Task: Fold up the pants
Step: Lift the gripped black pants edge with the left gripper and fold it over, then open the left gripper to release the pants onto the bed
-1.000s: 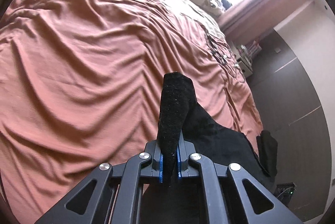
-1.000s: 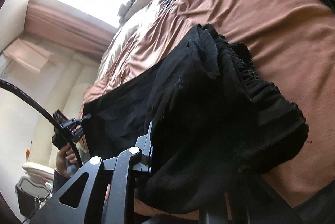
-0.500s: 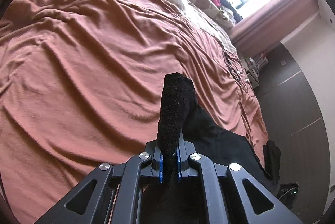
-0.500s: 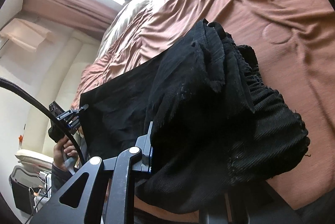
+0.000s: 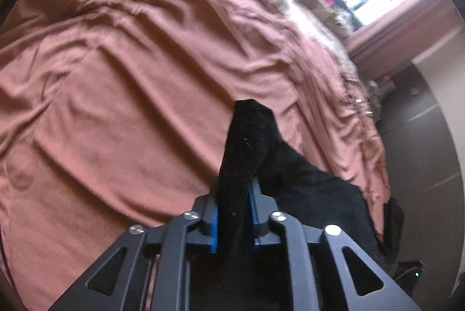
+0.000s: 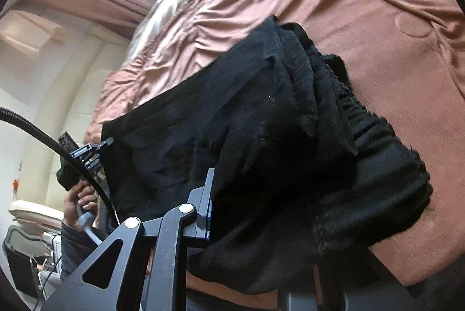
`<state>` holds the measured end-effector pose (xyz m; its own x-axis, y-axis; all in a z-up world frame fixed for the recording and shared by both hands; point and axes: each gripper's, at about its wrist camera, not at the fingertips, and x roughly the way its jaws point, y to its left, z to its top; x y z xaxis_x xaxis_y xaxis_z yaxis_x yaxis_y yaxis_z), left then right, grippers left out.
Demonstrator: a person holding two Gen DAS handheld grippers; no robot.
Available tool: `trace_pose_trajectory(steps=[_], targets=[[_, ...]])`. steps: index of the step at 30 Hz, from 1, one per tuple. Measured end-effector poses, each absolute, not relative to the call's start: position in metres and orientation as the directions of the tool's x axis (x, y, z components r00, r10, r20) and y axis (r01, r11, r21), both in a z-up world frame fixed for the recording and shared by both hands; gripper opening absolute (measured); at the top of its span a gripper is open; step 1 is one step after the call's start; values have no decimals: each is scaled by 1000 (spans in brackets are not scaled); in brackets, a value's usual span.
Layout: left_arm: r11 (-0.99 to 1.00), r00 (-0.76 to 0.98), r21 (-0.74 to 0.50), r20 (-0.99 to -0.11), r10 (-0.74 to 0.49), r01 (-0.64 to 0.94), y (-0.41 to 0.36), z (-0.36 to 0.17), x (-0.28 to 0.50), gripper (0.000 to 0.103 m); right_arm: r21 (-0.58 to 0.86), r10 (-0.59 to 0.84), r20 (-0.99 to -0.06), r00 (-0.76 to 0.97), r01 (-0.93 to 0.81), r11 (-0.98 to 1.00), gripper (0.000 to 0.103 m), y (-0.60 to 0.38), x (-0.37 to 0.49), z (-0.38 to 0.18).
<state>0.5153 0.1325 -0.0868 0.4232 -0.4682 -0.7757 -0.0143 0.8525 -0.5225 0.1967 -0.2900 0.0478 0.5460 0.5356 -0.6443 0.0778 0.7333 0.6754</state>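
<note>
Left wrist view: the left gripper (image 5: 232,212) has just eased its jaws a little, with a fold of the black pants (image 5: 247,142) between the blue pads above the bedsheet (image 5: 116,107). The right gripper (image 6: 261,209) has loosened likewise, its far finger hidden by bunched waistband (image 6: 363,142). Lay both ends flat and level before letting go fully.

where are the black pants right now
The black pants hang over the near edge of the pink bedspread, one end between the left tongs, the bunched waistband in the right tongs.
</note>
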Motion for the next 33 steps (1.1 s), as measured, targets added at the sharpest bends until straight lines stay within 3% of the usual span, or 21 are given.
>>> trace_pose_trajectory(steps=[1,2,5,19,23,33], targets=[[855,420,-517,-784,-457,-34,134,-92,512,25,677,536,-650,538,90,731,25,-290,198,46],[855,421,-517,-785,-454,-43,136,-94,510,37,671,532,-660,530,97,735,31,-292,196,46],[856,443,-512,-785,-433,-71,142,-99,495,63,656,545,-676,496,69,751,32,-294,185,50],[834,473,-533,-777,-416,-141,155,-104,402,73,726,608,-577,546,3,687,34,-362,147,56],[831,478,-527,-784,-396,-175,162,-108,375,80,740,591,-561,579,31,672,58,-383,141,43],[763,476,-585,-772,-420,-276,179,-128,326,80,744,591,-546,594,19,668,58,-413,178,21]])
